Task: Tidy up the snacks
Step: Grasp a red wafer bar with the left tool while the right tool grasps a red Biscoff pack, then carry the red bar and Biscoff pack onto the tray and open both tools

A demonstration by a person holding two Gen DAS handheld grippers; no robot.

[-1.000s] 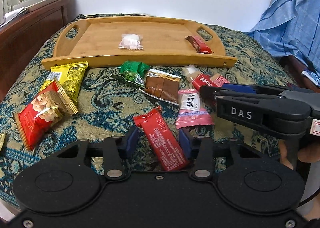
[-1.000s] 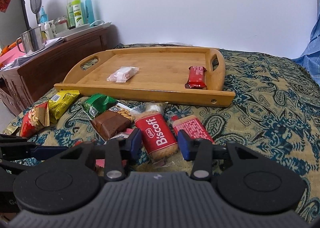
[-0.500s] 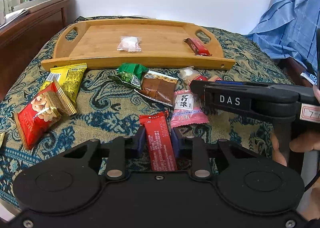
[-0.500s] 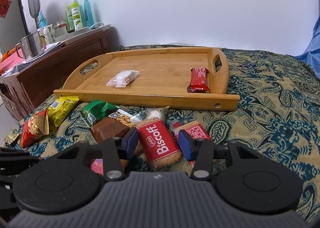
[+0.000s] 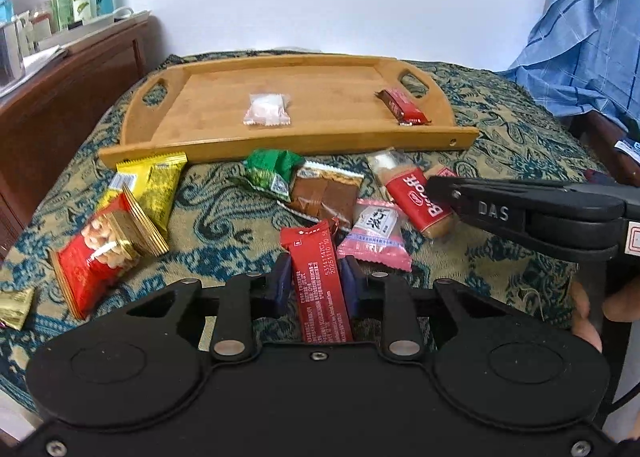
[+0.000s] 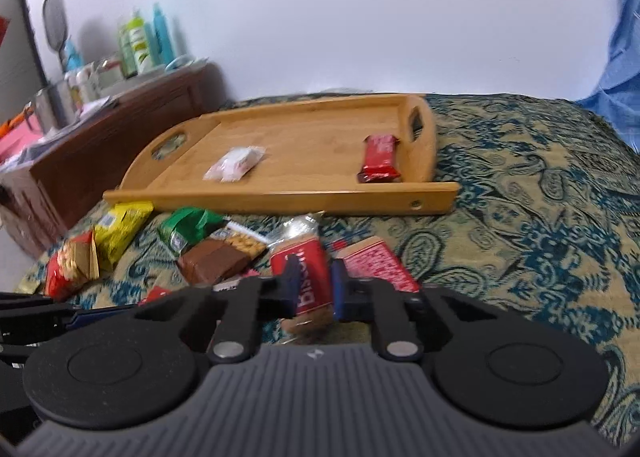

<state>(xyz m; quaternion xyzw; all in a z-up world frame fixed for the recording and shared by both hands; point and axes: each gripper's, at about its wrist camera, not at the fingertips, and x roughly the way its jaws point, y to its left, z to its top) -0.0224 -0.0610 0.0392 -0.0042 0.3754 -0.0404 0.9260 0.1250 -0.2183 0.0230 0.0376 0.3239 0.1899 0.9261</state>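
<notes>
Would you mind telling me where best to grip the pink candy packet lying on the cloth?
Probably across the puffed middle of the pink candy packet, coming down from above. It lies flat, its crimped ends are thin, and the left claw crowds one side, so the long edges suit the fingers better.

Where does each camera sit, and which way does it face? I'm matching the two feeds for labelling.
Left wrist: rides the left tongs, facing the wooden tray; they grip a red bar; the right tongs and fingers show.
Right wrist: rides the right tongs, gripping the Biscoff pack, facing the tray too; the left tongs show at the left edge.
Shared: tray, white packet.
</notes>
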